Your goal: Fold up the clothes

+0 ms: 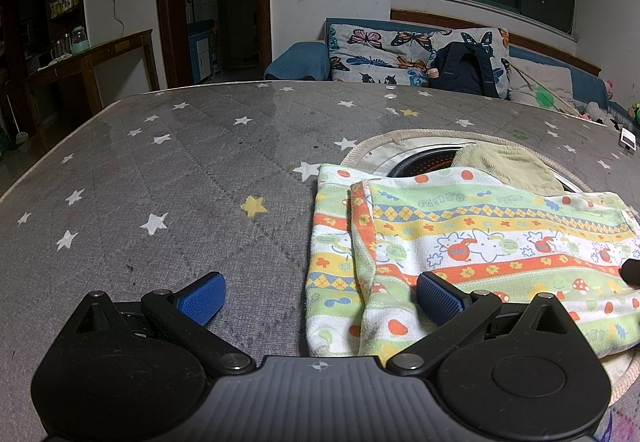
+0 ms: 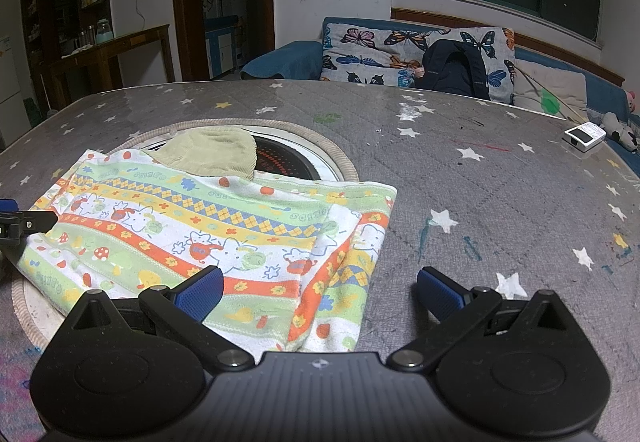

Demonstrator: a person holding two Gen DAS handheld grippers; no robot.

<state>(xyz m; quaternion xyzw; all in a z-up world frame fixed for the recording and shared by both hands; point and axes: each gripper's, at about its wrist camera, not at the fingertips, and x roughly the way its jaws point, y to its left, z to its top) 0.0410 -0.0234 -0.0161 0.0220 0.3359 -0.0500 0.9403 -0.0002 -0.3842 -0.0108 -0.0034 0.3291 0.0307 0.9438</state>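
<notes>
Patterned garment (image 2: 208,234), striped in green, yellow and orange with cartoon animals, lies flat and folded on the worktop (image 2: 480,170), near its front edge, partly covering a round rimmed recess (image 2: 320,146) in the grey star-printed cover. Left gripper (image 1: 320,292): fingers spread wide, holding nothing; the left blue pad (image 1: 204,298) sits over bare worktop, the right blue pad (image 1: 438,296) over the garment's near left corner; contact with the fabric cannot be told. Right gripper (image 2: 320,292): fingers also spread wide, empty; the left pad is over the garment's near right portion, the right pad over bare worktop just beside the folded edge. Left gripper tip shows at the far left of the right wrist view, at the garment's left edge. Behind the garment, a beige corduroy piece (image 2: 212,152) rests on its far edge and over the recess. Farther right, a small white device (image 2: 584,136) near the worktop's right edge. Beyond the far edge, a sofa with a butterfly cushion (image 2: 400,54) and a dark backpack (image 2: 456,70).
</notes>
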